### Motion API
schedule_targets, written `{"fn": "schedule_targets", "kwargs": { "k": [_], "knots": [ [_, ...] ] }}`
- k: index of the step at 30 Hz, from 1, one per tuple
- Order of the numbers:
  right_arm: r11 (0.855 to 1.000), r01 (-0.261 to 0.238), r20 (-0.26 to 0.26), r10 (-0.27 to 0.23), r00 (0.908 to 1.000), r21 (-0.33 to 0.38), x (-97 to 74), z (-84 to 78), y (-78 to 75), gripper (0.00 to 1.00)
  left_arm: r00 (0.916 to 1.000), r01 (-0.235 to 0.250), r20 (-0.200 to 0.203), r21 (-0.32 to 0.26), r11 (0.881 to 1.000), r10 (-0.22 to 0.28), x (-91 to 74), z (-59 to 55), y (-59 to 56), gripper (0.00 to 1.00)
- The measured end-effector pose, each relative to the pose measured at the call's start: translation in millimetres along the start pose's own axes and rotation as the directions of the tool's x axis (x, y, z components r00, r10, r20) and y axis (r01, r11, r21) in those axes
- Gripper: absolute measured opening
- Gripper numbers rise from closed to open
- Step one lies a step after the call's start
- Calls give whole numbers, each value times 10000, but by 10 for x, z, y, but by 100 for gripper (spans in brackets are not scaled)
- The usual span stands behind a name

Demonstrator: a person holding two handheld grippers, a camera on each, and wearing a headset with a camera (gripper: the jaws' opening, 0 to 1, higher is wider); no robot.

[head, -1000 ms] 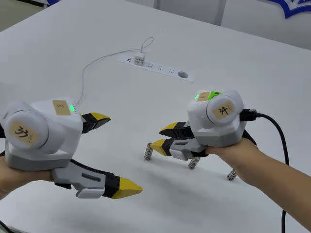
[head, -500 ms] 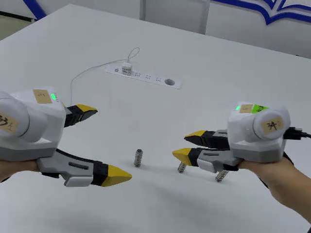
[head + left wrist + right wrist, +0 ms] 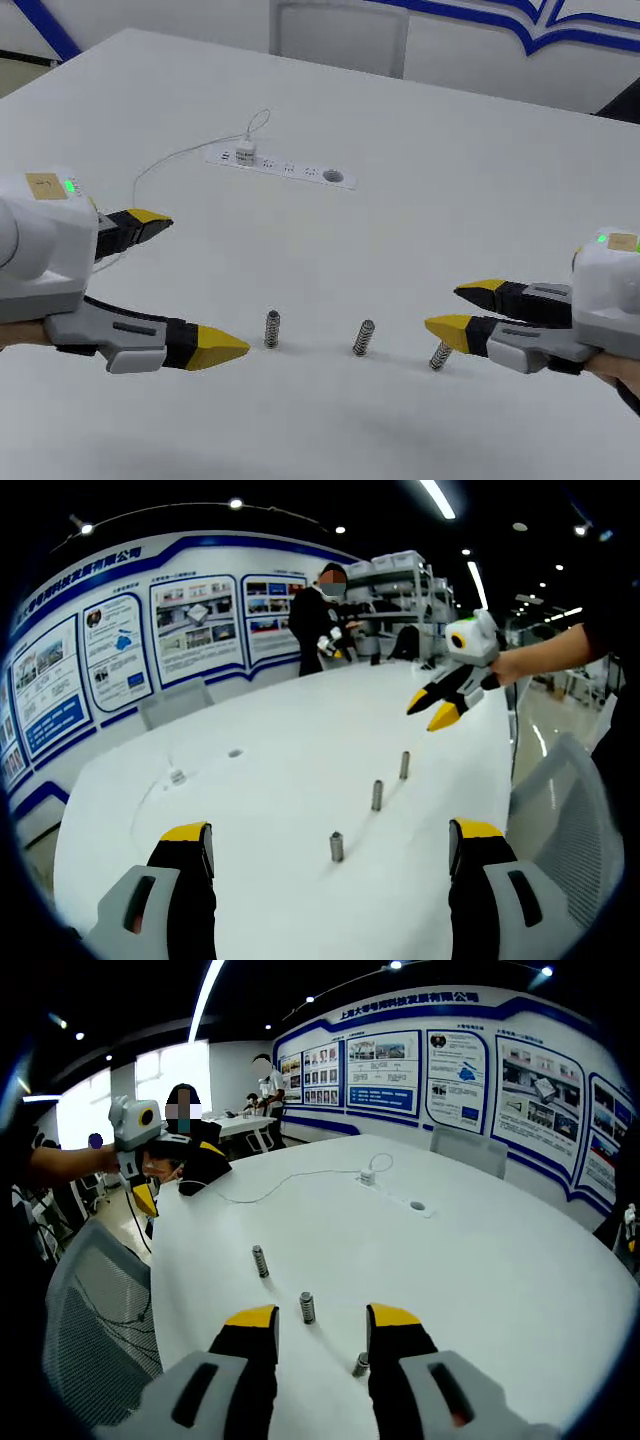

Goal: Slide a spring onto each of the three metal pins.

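Spanning both near corners and the far side, the white table [image 3: 450, 150] carries everything. Left gripper [image 3: 200, 282] hangs over the near left, jaws spread wide, nothing between them. Right gripper [image 3: 447, 308] sits at the near right, jaws parted less, likewise empty. Power strip [image 3: 280, 168] lies well apart, toward the far side. Between the grippers three springs stand in a row: left spring [image 3: 272, 328], middle spring [image 3: 364, 337], right spring [image 3: 440, 354]. Long axes are upright, the right one leaning slightly. Judgement: all three look loaded; what each coil stands on is too small to tell. Right spring is just beside the right gripper's lower jaw tip, so that hand is nearer.
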State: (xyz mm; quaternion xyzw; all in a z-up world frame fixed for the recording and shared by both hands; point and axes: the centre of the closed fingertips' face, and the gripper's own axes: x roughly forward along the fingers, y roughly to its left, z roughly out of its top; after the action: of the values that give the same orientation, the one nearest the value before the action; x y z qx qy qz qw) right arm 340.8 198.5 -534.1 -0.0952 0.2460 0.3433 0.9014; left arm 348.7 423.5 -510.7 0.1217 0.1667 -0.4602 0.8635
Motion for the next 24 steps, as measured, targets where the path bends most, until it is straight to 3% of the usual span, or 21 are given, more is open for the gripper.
{"fn": "schedule_targets", "kwargs": {
  "k": [8,17,21,24],
  "knots": [
    [9974,651,-165,-646,9978,315,-312,-232,-154,39,9999,-156,-25,-83,9998,156,-35,-22,3,100],
    [9968,752,-359,-742,9966,258,-479,-366,-140,47,9996,-200,-216,-91,9998,198,-58,-58,3,100],
    [9958,872,-383,-861,9956,286,-521,-395,-160,50,9989,108,-469,219,9997,-97,-73,-91,-49,100],
    [9952,950,-371,-942,9949,213,-535,-411,-178,53,9978,61,-668,336,9994,-38,-90,-130,-36,100]
  ]
}}
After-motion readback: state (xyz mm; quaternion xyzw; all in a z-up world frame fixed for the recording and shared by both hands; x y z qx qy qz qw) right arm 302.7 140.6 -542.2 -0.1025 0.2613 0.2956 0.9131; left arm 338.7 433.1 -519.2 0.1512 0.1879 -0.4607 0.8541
